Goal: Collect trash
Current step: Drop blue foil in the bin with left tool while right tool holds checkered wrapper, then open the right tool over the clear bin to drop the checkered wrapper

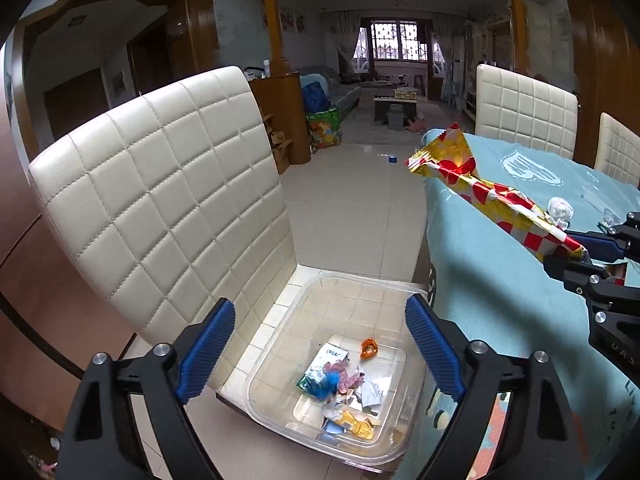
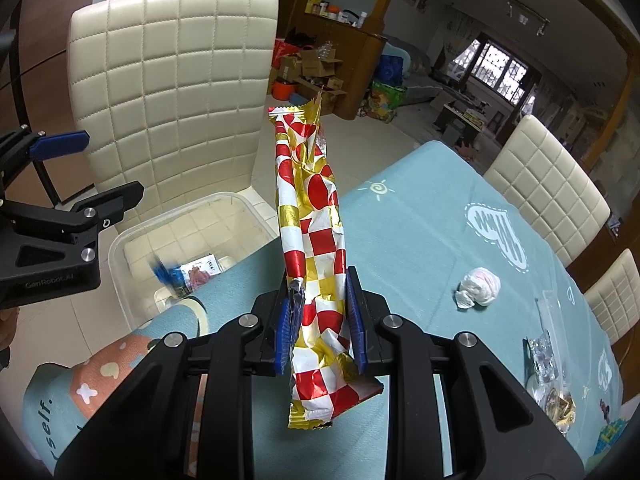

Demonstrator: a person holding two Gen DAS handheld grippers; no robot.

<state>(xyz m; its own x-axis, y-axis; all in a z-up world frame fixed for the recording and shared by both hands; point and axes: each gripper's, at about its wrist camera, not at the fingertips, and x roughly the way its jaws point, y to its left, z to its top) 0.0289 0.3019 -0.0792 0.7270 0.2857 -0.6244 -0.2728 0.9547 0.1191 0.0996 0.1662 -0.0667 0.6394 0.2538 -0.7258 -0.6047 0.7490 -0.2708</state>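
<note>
Right wrist: right gripper [image 2: 320, 320] jaws clamp 1 checkered wrapper [image 2: 314, 216]; left gripper [image 1: 320, 356] jaws spread, empty; 1 tissue wad [image 2: 479, 286].

Glossy foil wrapper [image 2: 314, 240]; clear plastic bin [image 1: 400, 432], probably smooth.

A blue scrap [image 2: 162, 272] inside the clear plastic bin [image 2: 120, 240] is smeared by blur in the right wrist view. The teal patterned tablecloth [image 2: 420, 232] hides the bin's near side, and the crinkled clear wrappers [image 2: 546, 360] are too small to identify.
</note>
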